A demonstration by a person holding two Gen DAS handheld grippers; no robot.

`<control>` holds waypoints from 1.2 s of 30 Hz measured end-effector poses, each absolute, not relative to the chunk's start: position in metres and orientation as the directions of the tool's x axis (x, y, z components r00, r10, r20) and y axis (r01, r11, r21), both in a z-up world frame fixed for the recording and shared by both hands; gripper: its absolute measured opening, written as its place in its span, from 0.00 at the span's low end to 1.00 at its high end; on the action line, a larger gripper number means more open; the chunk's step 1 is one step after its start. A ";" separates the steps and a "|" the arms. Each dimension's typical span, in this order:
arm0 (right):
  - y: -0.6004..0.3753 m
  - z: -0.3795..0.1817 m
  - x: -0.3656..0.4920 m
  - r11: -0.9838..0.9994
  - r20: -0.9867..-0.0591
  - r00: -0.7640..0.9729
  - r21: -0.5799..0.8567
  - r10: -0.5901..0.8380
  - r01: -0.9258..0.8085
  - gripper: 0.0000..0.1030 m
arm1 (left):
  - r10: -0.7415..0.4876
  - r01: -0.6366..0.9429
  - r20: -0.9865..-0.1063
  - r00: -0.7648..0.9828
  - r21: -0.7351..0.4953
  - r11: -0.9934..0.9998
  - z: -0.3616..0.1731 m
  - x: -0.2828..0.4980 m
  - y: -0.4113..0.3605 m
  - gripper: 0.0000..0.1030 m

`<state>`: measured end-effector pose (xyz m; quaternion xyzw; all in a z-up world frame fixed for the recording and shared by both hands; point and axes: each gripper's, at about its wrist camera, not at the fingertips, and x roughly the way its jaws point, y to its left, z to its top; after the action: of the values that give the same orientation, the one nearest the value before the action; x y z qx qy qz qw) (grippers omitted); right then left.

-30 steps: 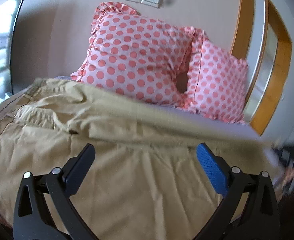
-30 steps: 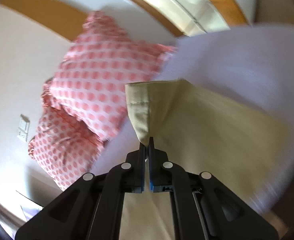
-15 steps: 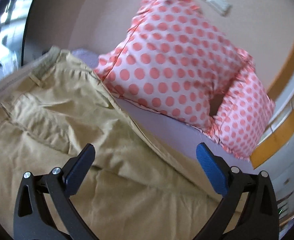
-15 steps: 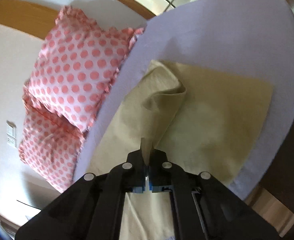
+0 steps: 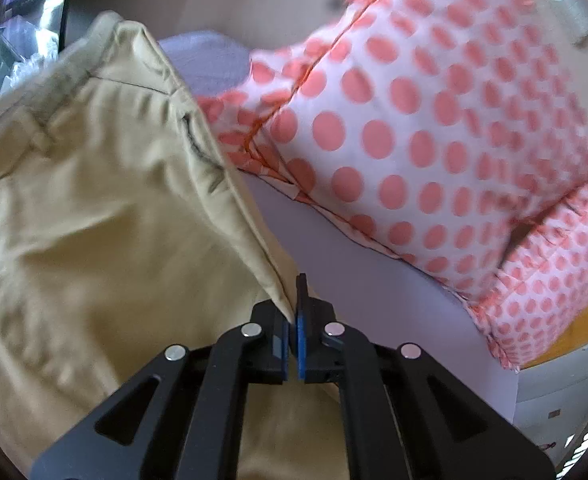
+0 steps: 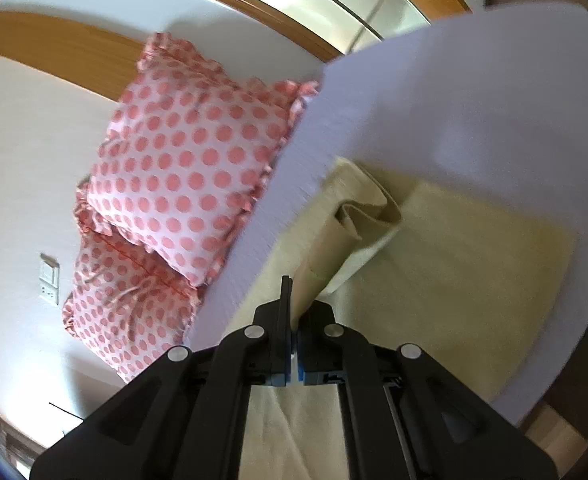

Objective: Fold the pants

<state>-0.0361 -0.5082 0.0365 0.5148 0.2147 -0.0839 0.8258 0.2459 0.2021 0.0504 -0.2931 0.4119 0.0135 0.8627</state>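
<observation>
- Left gripper (image 5: 292,316): fingers pressed together, pinching side edge of tan pants (image 5: 94,208) near waistband end; fabric pulled up into a ridge toward the blue pads.
- Right gripper (image 6: 292,312): also closed, pinching a strip of same pants (image 6: 453,264), prob. near leg end; cloth rises from bed into the grip, small bunched loop just beyond.
- Pants location: spread on pale lavender bed sheet (image 6: 433,92), waistband w/ belt loop at far left in left view, flat leg panel lying toward bed edge in right view.
- Two pink polka-dot pillows (image 5: 433,120) at head of bed, just beside pants' upper edge; not touching as far as visible.
- White wall switch/socket plate (image 6: 49,278) behind pillows.
- Progress, judged: early-to-mid. Both ends gripped and lifted, no finished crease visible; looks like legs may already lie stacked, can't confirm. Left to do: bring held edge over, lay flat, smooth, likely fold again.
- Brands/labels/writing: none readable; no tag visible on pants, pillows or grippers.
</observation>
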 end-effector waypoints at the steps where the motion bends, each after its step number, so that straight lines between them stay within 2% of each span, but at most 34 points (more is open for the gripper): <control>1: -0.509 0.043 -0.038 0.464 -0.428 0.901 0.814 0.071 0.350 0.02 | -0.211 -0.237 -0.703 0.679 -0.482 0.844 0.058 0.232 0.201 0.02; 6: -0.517 0.060 -0.065 0.491 -0.384 0.923 0.807 0.014 0.328 0.02 | -0.210 -0.144 -0.600 0.772 -0.487 0.862 0.085 0.092 0.210 0.04; 9: -0.519 0.046 -0.081 0.478 -0.421 0.907 0.796 -0.005 0.372 0.02 | -0.182 -0.192 -0.612 0.770 -0.494 0.848 0.053 0.005 0.212 0.05; 13: -0.523 0.023 -0.091 0.441 -0.480 0.877 0.784 -0.019 0.438 0.02 | -0.177 -0.269 -0.654 0.735 -0.522 0.810 0.014 -0.042 0.214 0.03; 17: -0.525 0.019 -0.097 0.449 -0.495 0.868 0.769 -0.032 0.455 0.02 | -0.173 -0.256 -0.631 0.756 -0.530 0.809 0.011 -0.053 0.211 0.03; 20: -0.522 0.023 -0.099 0.490 -0.550 0.833 0.711 -0.059 0.504 0.04 | -0.153 -0.250 -0.634 0.758 -0.499 0.830 0.009 -0.056 0.205 0.06; 21: -0.521 0.026 -0.103 0.501 -0.566 0.819 0.684 -0.093 0.530 0.18 | -0.154 -0.245 -0.627 0.764 -0.502 0.830 0.009 -0.059 0.205 0.07; 22: -0.521 0.028 -0.108 0.506 -0.574 0.809 0.664 -0.127 0.550 0.47 | -0.156 -0.241 -0.619 0.770 -0.509 0.826 0.009 -0.062 0.205 0.10; 23: -0.521 0.033 -0.116 0.512 -0.562 0.808 0.648 -0.178 0.564 0.62 | -0.160 -0.236 -0.608 0.778 -0.518 0.822 0.009 -0.066 0.206 0.11; 24: -0.522 0.035 -0.123 0.518 -0.539 0.814 0.643 -0.217 0.564 0.70 | -0.162 -0.231 -0.599 0.784 -0.525 0.819 0.009 -0.069 0.207 0.14; 27: -0.523 0.036 -0.126 0.539 -0.538 0.802 0.609 -0.259 0.582 0.66 | -0.140 -0.245 -0.568 0.811 -0.547 0.801 0.009 -0.083 0.212 0.29; 29: -0.524 0.029 -0.122 0.537 -0.555 0.796 0.606 -0.242 0.586 0.61 | -0.132 -0.253 -0.550 0.825 -0.568 0.783 0.008 -0.091 0.219 0.31; 31: -0.523 0.019 -0.118 0.530 -0.576 0.784 0.600 -0.233 0.599 0.59 | -0.112 -0.272 -0.538 0.836 -0.583 0.766 0.008 -0.099 0.224 0.38; 35: -0.506 0.015 -0.119 0.574 -0.549 0.806 0.595 -0.221 0.563 0.57 | -0.029 -0.328 -0.520 0.854 -0.582 0.744 0.008 -0.115 0.237 0.40; 36: -0.501 0.014 -0.116 0.586 -0.541 0.817 0.603 -0.198 0.541 0.52 | -0.017 -0.338 -0.513 0.858 -0.590 0.734 0.008 -0.117 0.240 0.40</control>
<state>-0.1163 -0.5014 0.0142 0.4017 0.2138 -0.2136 0.8645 -0.1174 0.2405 0.0081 -0.3538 0.2511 0.0894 0.8965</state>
